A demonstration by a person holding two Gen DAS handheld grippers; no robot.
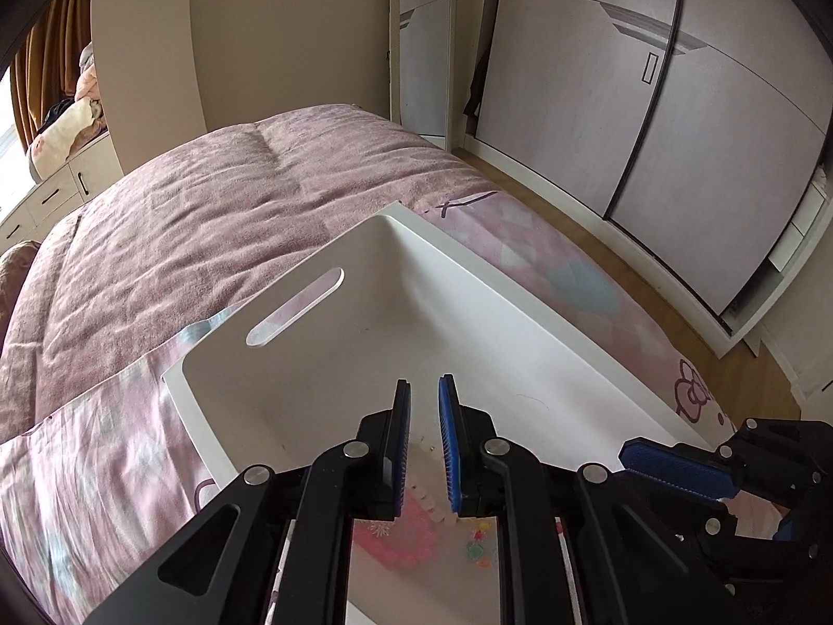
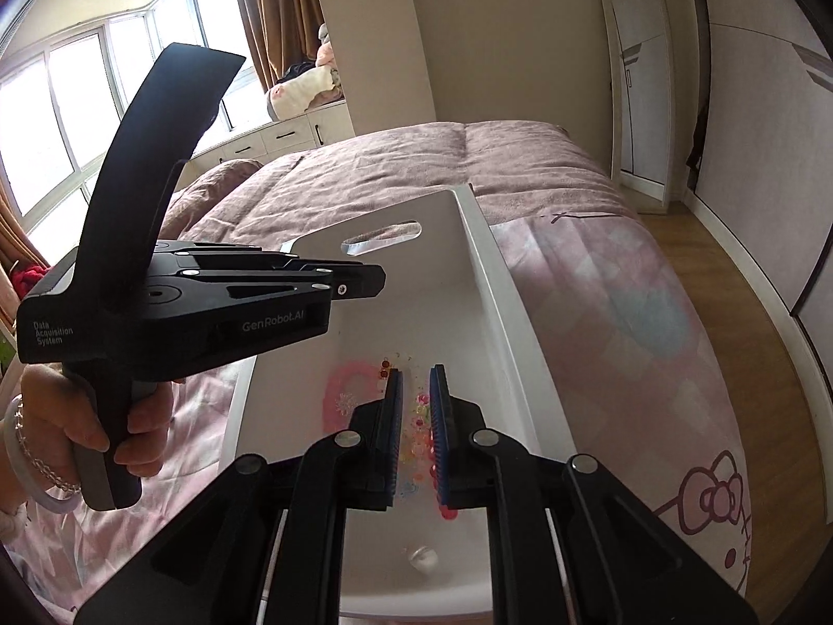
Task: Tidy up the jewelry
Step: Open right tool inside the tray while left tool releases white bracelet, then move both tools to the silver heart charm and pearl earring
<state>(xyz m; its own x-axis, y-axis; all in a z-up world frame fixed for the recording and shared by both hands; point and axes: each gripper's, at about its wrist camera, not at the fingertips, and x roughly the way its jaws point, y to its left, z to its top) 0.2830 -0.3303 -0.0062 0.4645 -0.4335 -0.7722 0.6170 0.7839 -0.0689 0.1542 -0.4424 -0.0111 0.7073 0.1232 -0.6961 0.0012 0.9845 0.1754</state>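
Observation:
A white tray (image 1: pixel 312 364) with a slot handle lies on the bed, and jewelry lies in its near end. In the right wrist view I see a pink bead bracelet (image 2: pixel 341 390), small red beads (image 2: pixel 384 364), a heap of colourful beads (image 2: pixel 416 416) and a clear piece (image 2: pixel 421 558). My right gripper (image 2: pixel 415 372) hovers over the colourful heap, jaws nearly together, nothing gripped. My left gripper (image 1: pixel 424 383) points into the tray above the pink bracelet (image 1: pixel 411 536) and a white bead string (image 1: pixel 432 505), a narrow gap between its pads, nothing in it. Each gripper shows in the other's view (image 2: pixel 382 281), (image 1: pixel 640 463).
The tray (image 2: pixel 494 302) rests on a pink patterned sheet (image 2: pixel 625 312) beside a mauve blanket (image 1: pixel 208 208). A hand (image 2: pixel 130 432) with bracelets on its wrist holds the left gripper. Wardrobe doors (image 1: pixel 677 130) and wood floor (image 1: pixel 598 239) are to the right.

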